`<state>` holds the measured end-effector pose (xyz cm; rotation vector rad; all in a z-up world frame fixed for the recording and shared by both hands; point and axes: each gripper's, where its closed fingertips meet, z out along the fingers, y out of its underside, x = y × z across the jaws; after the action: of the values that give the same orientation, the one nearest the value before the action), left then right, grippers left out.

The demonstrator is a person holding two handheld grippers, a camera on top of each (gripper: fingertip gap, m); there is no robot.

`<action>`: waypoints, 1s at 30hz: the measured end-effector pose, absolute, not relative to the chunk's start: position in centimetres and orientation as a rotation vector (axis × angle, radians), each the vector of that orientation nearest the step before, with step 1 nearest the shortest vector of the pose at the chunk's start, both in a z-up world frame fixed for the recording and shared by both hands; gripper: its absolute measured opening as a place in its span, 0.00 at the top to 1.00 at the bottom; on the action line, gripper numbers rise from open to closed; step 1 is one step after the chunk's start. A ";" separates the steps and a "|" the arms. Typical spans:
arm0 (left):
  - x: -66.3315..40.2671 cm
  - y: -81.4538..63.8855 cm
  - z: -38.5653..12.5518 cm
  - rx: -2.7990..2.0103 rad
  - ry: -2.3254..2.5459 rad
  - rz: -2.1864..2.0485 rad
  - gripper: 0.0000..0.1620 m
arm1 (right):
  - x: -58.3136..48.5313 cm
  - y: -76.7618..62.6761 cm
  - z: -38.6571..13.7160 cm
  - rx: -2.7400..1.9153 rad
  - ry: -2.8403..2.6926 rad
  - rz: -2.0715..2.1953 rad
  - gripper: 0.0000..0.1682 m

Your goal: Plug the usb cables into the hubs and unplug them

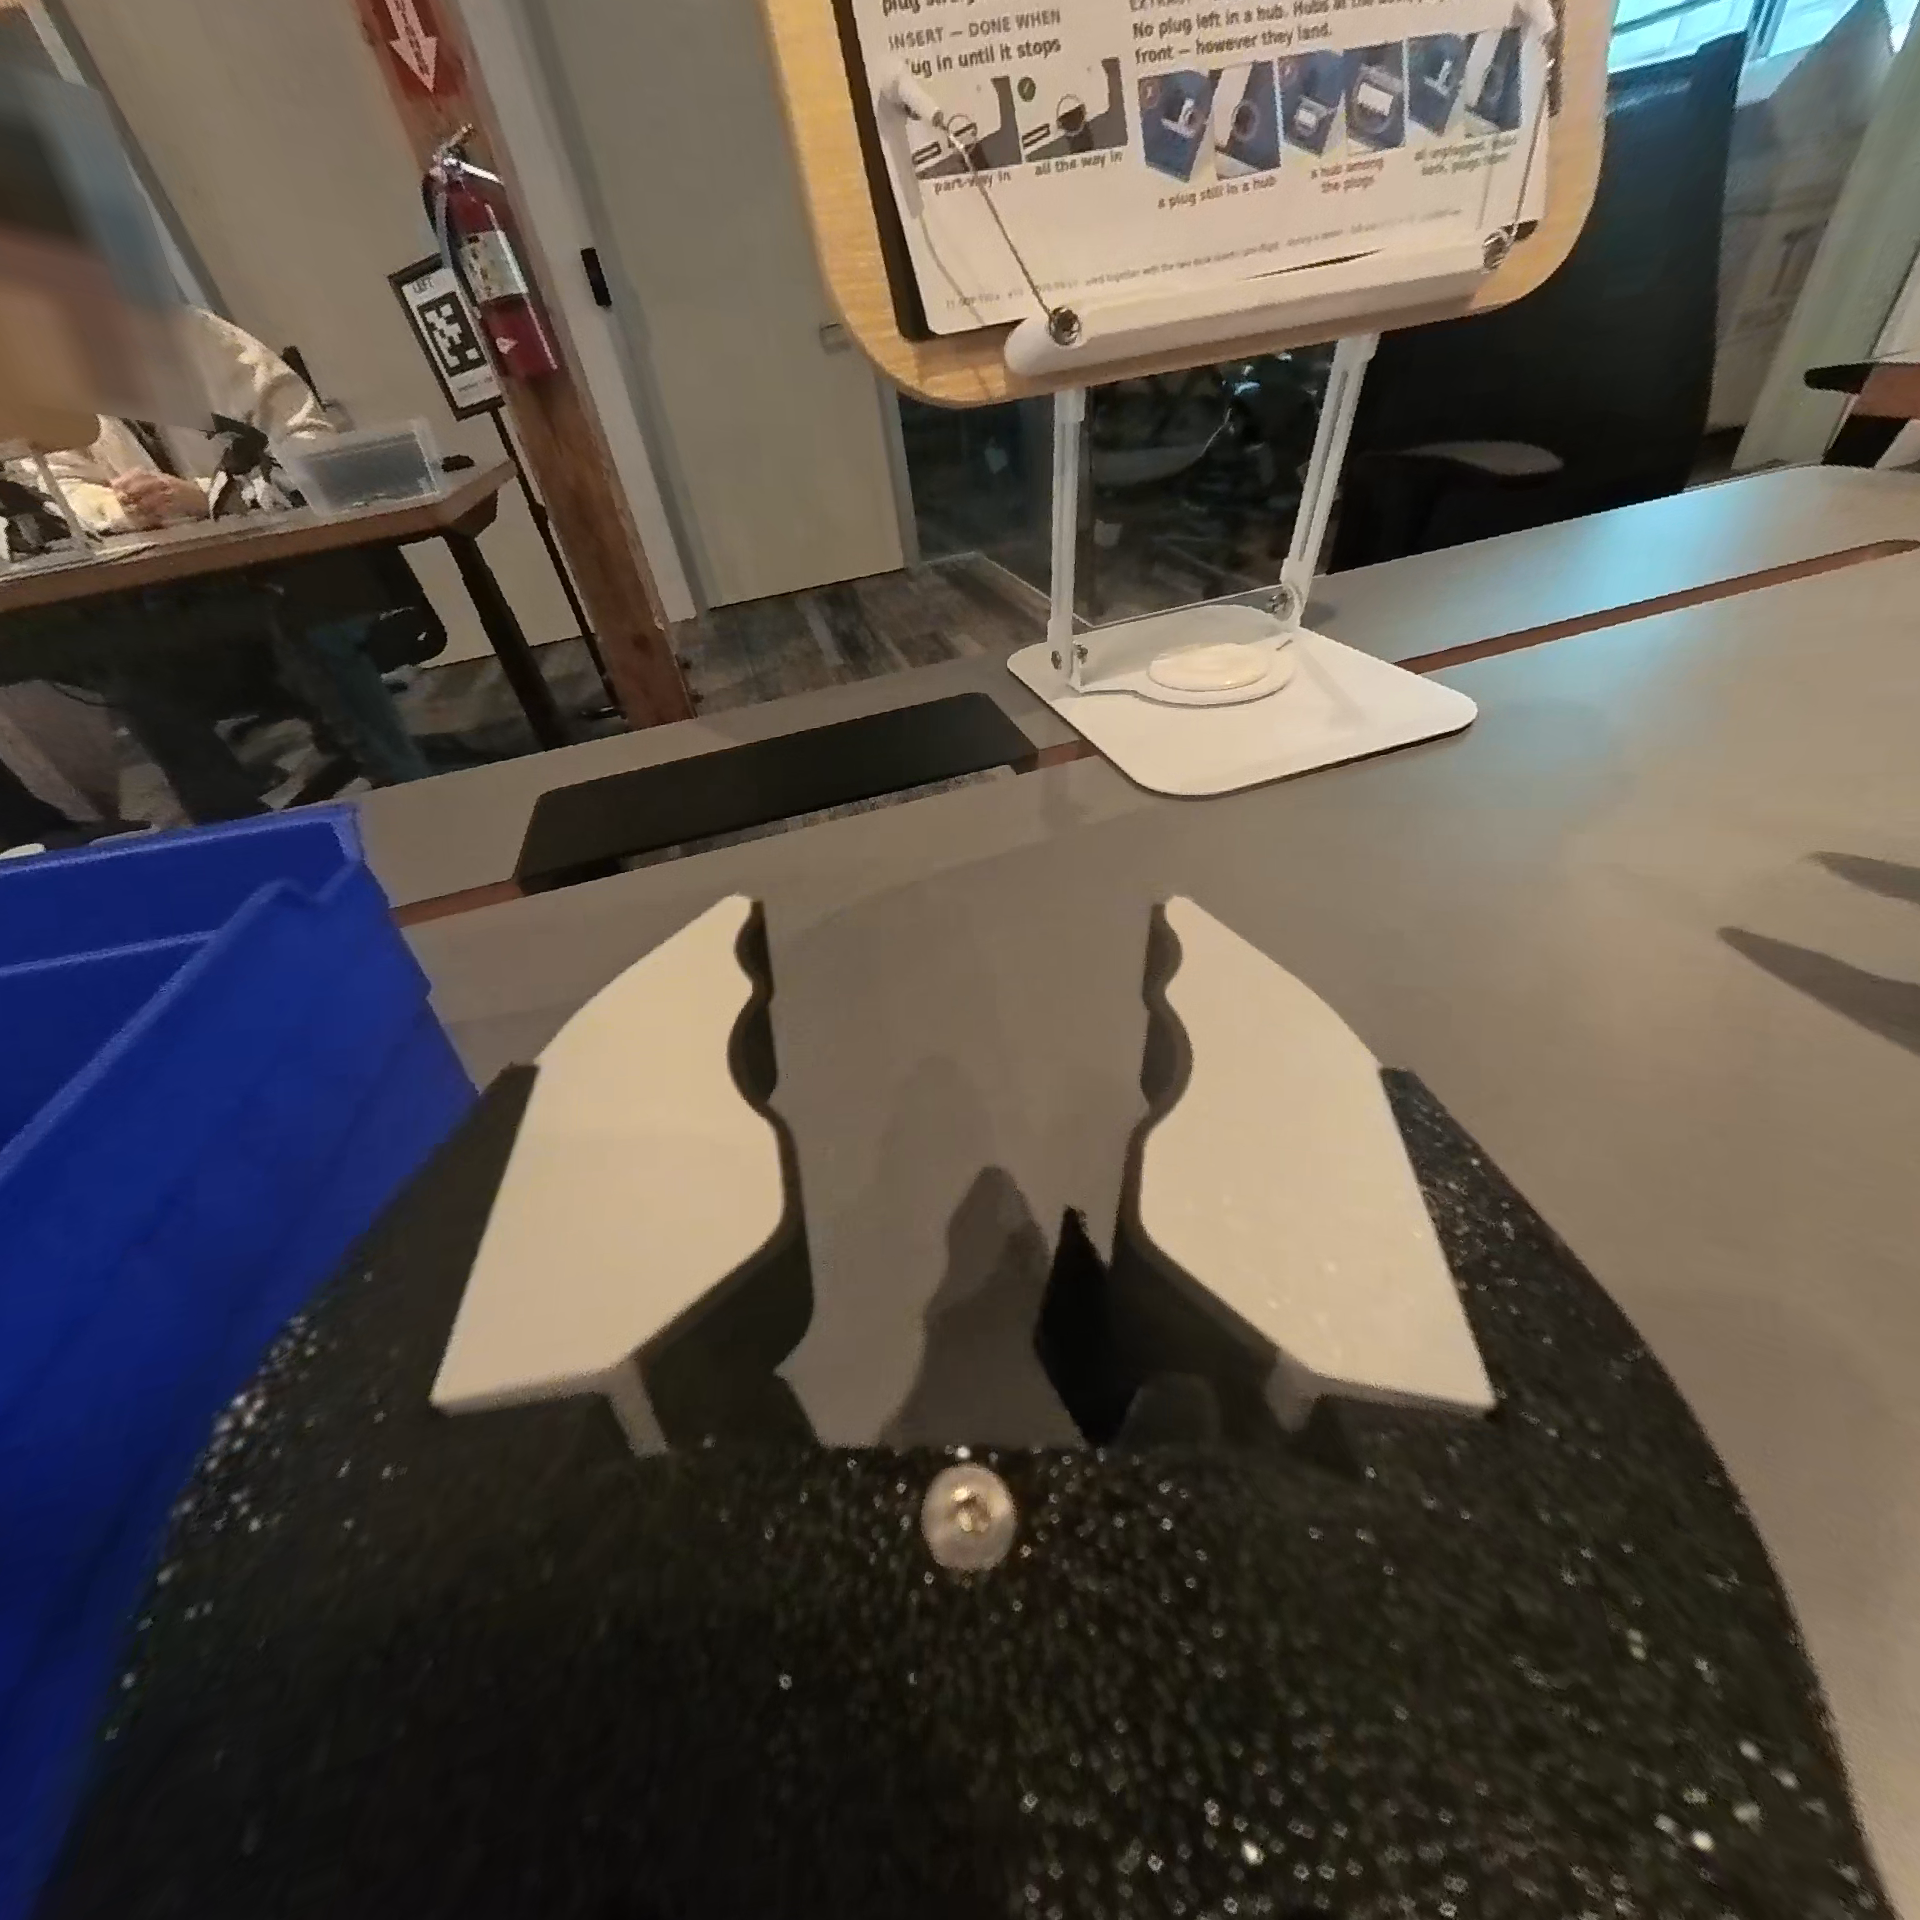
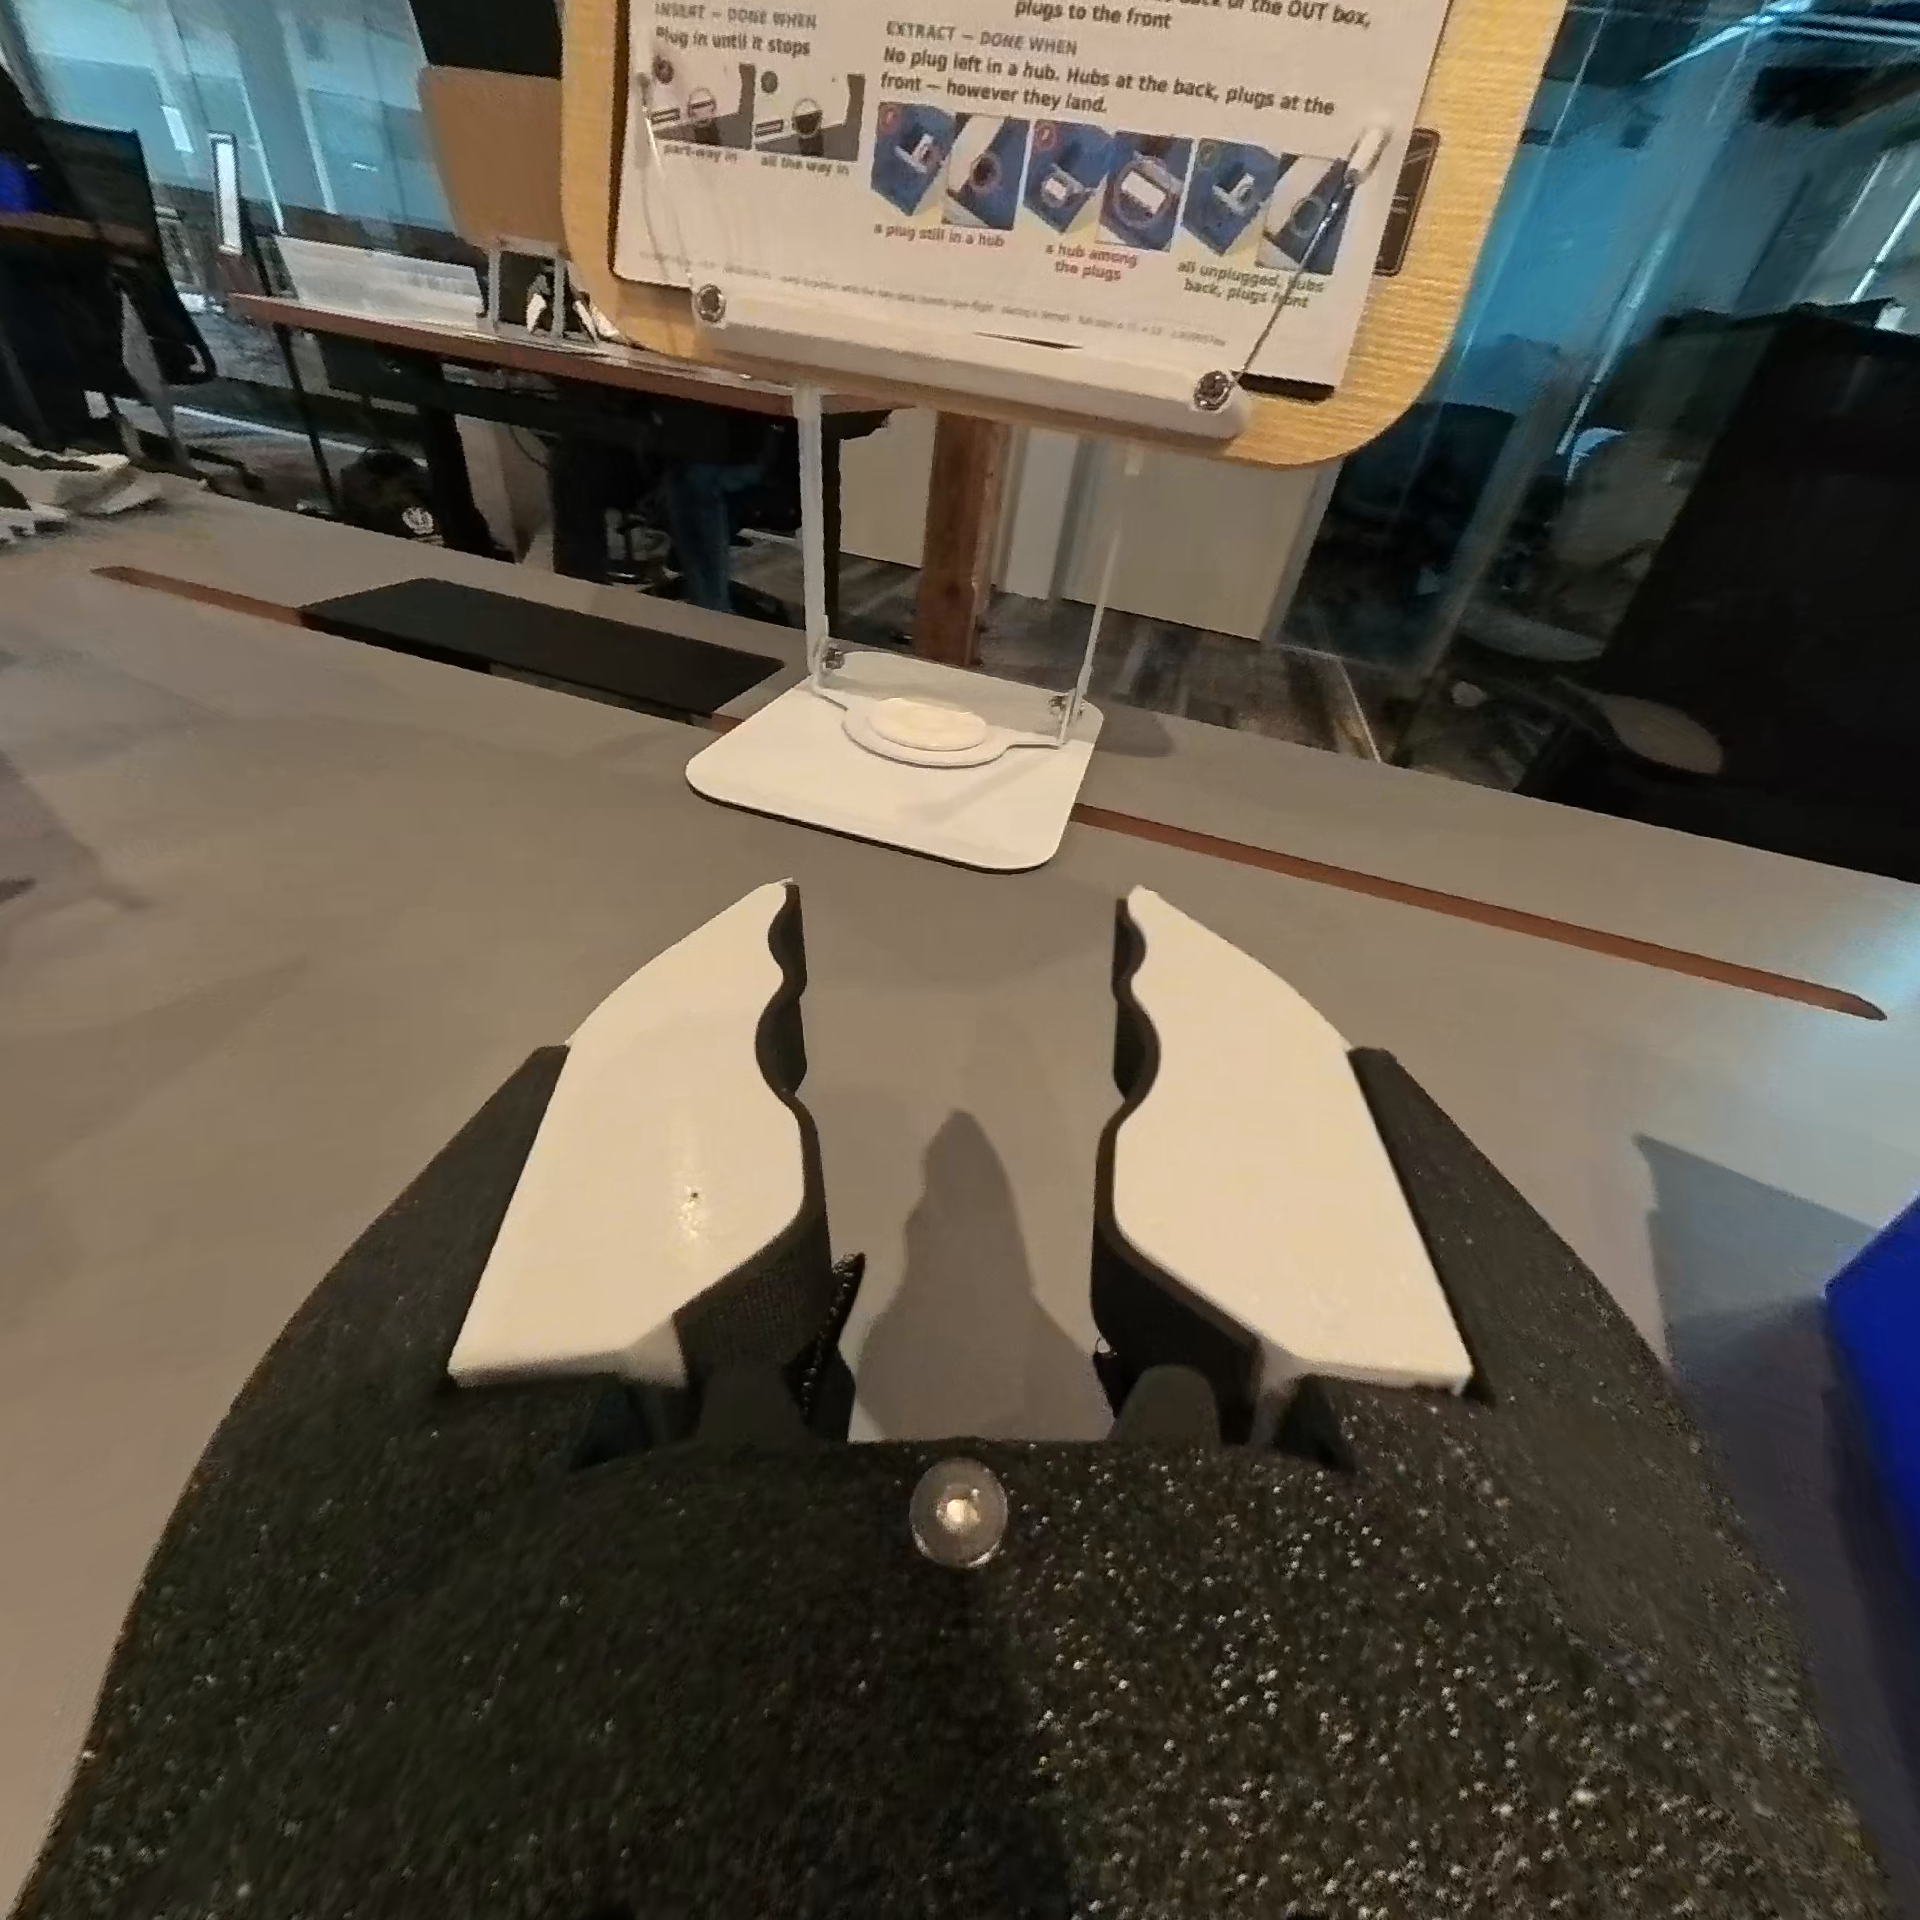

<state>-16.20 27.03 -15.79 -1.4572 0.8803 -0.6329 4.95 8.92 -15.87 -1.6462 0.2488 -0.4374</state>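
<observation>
In the left wrist view, the left tool (image 1: 961, 925) hung with fingers spread and nothing between them over the grey surface (image 1: 1351, 935), a blue bin (image 1: 208, 1039) just to its left. In the right wrist view, the right tool (image 2: 961, 909) was likewise spread and empty, facing a white stand (image 2: 894, 800) at the far side; no cables or hubs showed.

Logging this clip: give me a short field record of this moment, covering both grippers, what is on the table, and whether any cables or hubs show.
left gripper: open, empty, above bare grey table
right gripper: open, empty
blue bin: at the left gripper's left; contents hidden
second blue object: at the right view's right edge, kind unclear
instruction board on white stand: ahead, at the table's far edge
usb cables, hubs: none visible
task stage: nothing grasped
</observation>
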 end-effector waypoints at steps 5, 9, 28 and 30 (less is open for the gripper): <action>-16.2 27.4 -15.9 -1.473 0.855 -0.609 0.48 | 5.2 8.8 -15.6 -1.625 0.252 -0.475 0.62; -16.2 27.7 -15.9 -1.478 0.841 -0.591 0.42 | 5.0 8.8 -15.7 -1.627 0.230 -0.493 0.64; -16.8 27.8 -16.2 -1.496 0.856 -0.549 0.45 | 5.3 8.7 -15.9 -1.646 0.234 -0.542 0.73; -16.8 27.8 -16.2 -1.495 0.856 -0.547 0.46 | 5.3 8.7 -15.9 -1.646 0.234 -0.538 0.74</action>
<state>-16.84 27.81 -16.22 -1.4949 0.8559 -0.5469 5.32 8.72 -15.91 -1.6463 0.2340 -0.5383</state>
